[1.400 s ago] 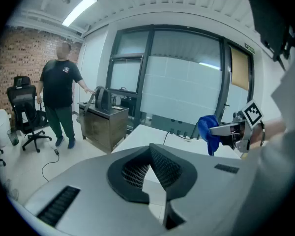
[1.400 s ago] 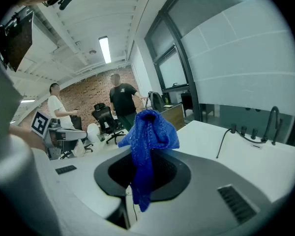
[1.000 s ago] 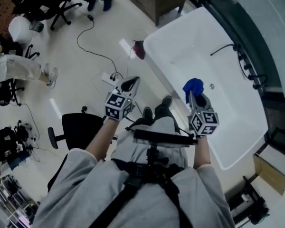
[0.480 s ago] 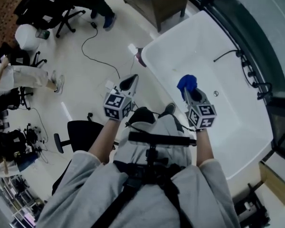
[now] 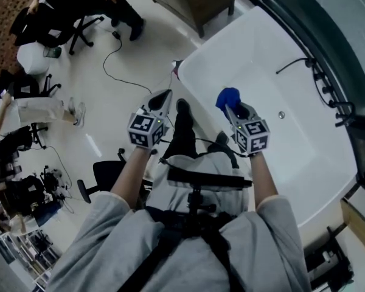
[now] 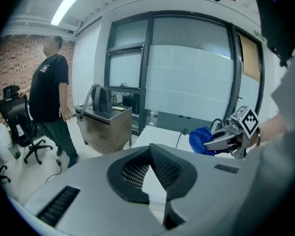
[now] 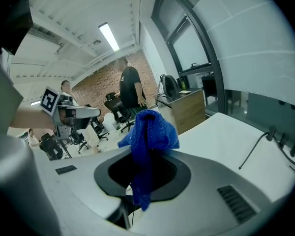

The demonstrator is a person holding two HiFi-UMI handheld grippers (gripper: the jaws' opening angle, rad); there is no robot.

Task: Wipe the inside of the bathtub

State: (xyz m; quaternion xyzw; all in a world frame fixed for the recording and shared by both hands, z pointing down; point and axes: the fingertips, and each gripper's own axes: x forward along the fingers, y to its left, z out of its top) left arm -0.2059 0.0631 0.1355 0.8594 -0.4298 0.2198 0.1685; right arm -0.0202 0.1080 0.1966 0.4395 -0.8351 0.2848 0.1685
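The right tool [image 5: 234, 109] was clamped on a blue cloth [image 5: 227, 96], which bunched above the jaws and trailed a loose tail down through them. It was held in the air just inside the near rim of the bathtub [image 5: 201, 48], and the cloth did not appear to touch the white surface at all. The left tool [image 5: 160, 101] hung outside the bathtub, over the floor beside that same rim, its jaws drawn together at the tips with nothing between them. Wiping seemed not yet begun, so the step in hand was probably to bring the cloth down onto the inside of the bathtub. To do it well, the right tool would want to go down until the bunched part of the cloth pressed flat against the near inner wall, not just the dangling tail. Long overlapping strokes could then run along the bathtub towards its floor and the drain [image 5: 281, 115]. The grip should stay firm, since so much cloth hung free and a drag on the surface might pull it out. The dark hose [image 5: 290, 64] lying inside the far side of the bathtub was worth steering around. The left tool was best kept outside the bathtub, clear of the stroke.
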